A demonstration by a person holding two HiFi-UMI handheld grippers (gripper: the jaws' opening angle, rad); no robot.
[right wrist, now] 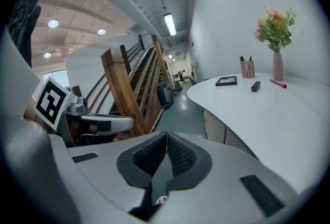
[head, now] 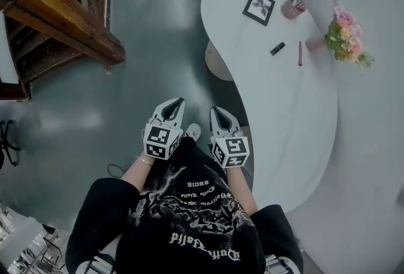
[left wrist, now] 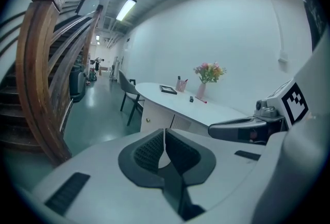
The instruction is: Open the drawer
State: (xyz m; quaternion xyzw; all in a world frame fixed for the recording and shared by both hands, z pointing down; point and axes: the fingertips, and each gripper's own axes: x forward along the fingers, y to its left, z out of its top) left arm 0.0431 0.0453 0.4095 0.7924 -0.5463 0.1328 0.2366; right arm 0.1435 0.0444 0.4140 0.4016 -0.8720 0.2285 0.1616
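Observation:
A white curved desk (head: 297, 115) stands to my right, with a pale cabinet (head: 218, 61) under its near end. The left gripper view shows a drawer front (left wrist: 154, 117) on that cabinet with a small round knob (left wrist: 148, 120). The same knob (right wrist: 204, 121) shows in the right gripper view. My left gripper (head: 177, 102) and right gripper (head: 216, 112) hang side by side over the floor in front of my body, well short of the cabinet. Both are shut and empty: the left gripper (left wrist: 164, 131) and the right gripper (right wrist: 166, 135) each have their ribbed pads meeting at the tips.
A wooden staircase (head: 57, 7) rises on the left. On the desk are a picture frame (head: 258, 7), a pen cup (head: 292, 6), a small black object (head: 277, 48), a red pen (head: 300, 53) and a vase of flowers (head: 344, 36). A chair (left wrist: 129, 94) stands beyond the cabinet.

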